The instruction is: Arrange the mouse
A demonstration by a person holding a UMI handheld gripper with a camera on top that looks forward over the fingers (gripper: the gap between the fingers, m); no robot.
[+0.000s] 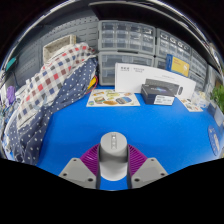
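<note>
A grey computer mouse (112,155) sits between my gripper's (113,170) two fingers, over a blue table surface (80,125). Both purple pads (90,160) press against the mouse's sides, so the fingers are shut on it. The mouse points away from me, its scroll wheel near its far end. Its near end is hidden between the fingers.
A checked and dotted cloth (50,95) is heaped beyond the fingers to the left. A flat printed card (112,98), a dark box (157,93) and a white box (135,73) lie farther ahead. Storage drawers (125,40) line the back wall.
</note>
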